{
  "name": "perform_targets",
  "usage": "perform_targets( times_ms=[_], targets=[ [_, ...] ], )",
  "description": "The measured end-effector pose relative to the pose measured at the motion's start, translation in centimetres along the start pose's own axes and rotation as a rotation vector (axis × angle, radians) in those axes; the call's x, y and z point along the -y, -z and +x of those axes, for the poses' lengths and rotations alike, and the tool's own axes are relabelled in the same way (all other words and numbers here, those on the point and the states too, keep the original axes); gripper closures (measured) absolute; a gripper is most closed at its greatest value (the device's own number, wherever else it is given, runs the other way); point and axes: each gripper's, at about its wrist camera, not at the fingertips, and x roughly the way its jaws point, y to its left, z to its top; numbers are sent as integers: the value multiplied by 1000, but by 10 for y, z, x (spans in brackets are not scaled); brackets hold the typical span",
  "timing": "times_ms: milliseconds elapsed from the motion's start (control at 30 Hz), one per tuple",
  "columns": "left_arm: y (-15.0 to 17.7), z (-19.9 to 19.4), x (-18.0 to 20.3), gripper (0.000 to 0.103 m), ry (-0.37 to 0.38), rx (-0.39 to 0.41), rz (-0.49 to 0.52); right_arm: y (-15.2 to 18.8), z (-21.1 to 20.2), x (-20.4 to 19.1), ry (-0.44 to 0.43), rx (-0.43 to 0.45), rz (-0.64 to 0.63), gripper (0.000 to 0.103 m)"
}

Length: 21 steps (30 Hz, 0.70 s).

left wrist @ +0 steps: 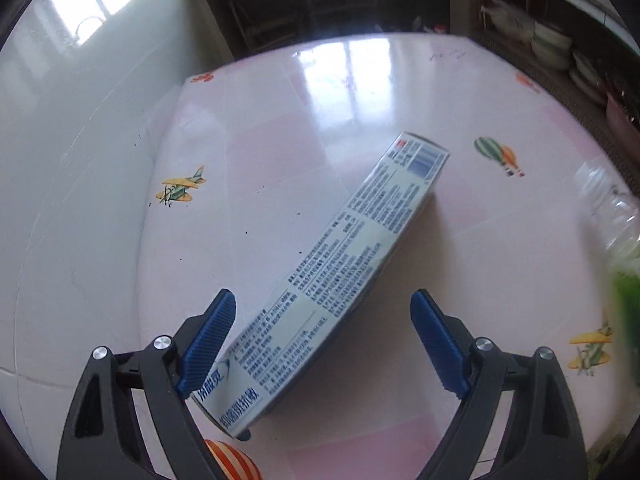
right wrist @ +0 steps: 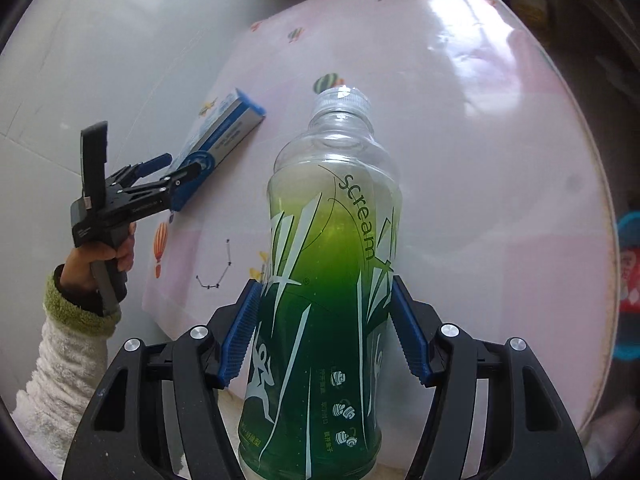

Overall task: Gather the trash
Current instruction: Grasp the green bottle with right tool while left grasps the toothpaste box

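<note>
Two pieces of trash, one set of tongs on each

The right tongs (right wrist: 324, 332) grip the empty green-labelled bottle (right wrist: 328, 264) low on its body, both pads against the label; the bottle stands over the near part of the pink desk (right wrist: 500, 168). The left tongs (left wrist: 322, 344) are wide open around the near end of the toothpaste box (left wrist: 340, 280), which lies flat and slantwise towards the desk's left edge. To do this well, square the pads to the box's long sides, then close gently; the thin card probably crushes under a hard squeeze.
</note>
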Motion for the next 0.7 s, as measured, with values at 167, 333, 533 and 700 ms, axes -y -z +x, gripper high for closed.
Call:
perform_targets(
  times_ms=[167,333,533,700],
  targets=[
    [-4,18,-11,36,17,-97,-51,10,-21,27,-4,30,43,43],
    [10,-1,-9,62,95,-116,-159,16,-28,32,-16,43,48,43],
    [49,-28,18,69,245,-137,-313,22,-27,28,-4,49,12,43],
    [93,-59,43,69,459,-150,-530,37,-40,35,-2,41,1,43]
  ],
)
